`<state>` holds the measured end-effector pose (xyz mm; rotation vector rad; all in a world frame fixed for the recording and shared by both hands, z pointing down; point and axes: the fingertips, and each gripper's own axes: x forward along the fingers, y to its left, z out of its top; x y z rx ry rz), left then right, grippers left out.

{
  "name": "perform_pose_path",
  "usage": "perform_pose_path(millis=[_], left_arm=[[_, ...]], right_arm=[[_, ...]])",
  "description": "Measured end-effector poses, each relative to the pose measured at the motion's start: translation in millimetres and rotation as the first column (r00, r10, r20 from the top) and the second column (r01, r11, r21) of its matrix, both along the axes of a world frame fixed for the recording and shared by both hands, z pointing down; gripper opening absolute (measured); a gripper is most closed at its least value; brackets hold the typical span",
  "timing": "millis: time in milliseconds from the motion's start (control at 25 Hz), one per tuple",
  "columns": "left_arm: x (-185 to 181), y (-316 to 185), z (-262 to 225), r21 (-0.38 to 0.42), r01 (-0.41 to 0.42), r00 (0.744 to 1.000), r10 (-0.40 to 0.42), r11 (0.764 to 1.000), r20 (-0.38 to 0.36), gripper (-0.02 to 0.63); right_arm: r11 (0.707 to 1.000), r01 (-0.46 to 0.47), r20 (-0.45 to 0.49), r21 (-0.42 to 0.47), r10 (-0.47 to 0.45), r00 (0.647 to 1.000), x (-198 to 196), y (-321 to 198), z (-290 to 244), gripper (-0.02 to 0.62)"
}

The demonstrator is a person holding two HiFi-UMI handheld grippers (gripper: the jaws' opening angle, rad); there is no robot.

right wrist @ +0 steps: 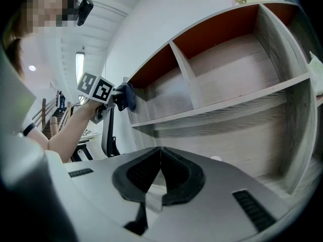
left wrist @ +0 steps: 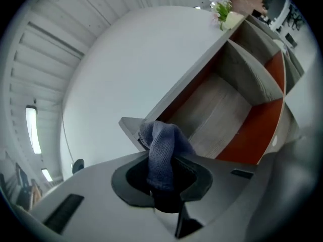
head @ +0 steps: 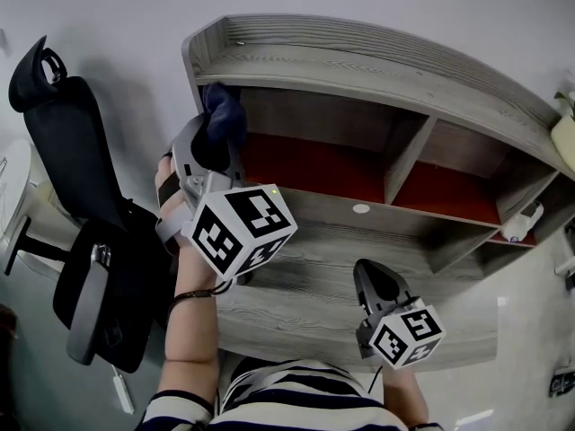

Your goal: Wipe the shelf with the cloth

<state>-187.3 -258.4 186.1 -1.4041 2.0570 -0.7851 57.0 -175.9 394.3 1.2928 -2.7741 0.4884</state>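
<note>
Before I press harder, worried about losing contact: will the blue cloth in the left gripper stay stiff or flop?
Likely floppy: the cloth folds and droops over the left gripper. Probably light, since one pinch carries it. Its knitted surface should drag, not slip, on the shelf.

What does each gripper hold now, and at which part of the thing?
The left gripper pinches the blue cloth by one bunched end; the rest sticks out past the jaws. The right gripper is shut and holds nothing.
</note>
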Motion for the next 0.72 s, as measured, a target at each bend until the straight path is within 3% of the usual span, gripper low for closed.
perform_pose_path(millis=[120, 200, 480, 720], left_arm=[[3.2, -2.7, -2.6, -0.007, 0.07, 0.99, -0.069, 0.998, 0.126, 0.068], [5.7, -6.5, -3.1, -0.011, 0.116, 0.968, -0.11, 0.993, 0.225, 0.069], [5.3, -20.0, 1.0, -0.049, 0.226, 0.86, -0.175, 0.973, 0.48, 0.069], [3.3, -27.9, 4.9, -0.114, 0.296, 0.763, -0.163, 0.948, 0.625, 0.069]], right_arm=[[1.0, -0.008, 0.003, -0.009, 0.008, 1.0, 2.4, 0.4, 0.0, 0.026], [1.0, -0.008, 0.004, -0.012, 0.008, 1.0, 3.1, 0.8, 0.4, 0.026], [1.0, -0.008, 0.012, -0.01, 0.008, 1.0, 7.5, 0.5, 0.6, 0.026], [1.0, 0.006, 0.013, -0.008, -0.006, 1.0, 5.1, 0.2, -0.4, 0.026]])
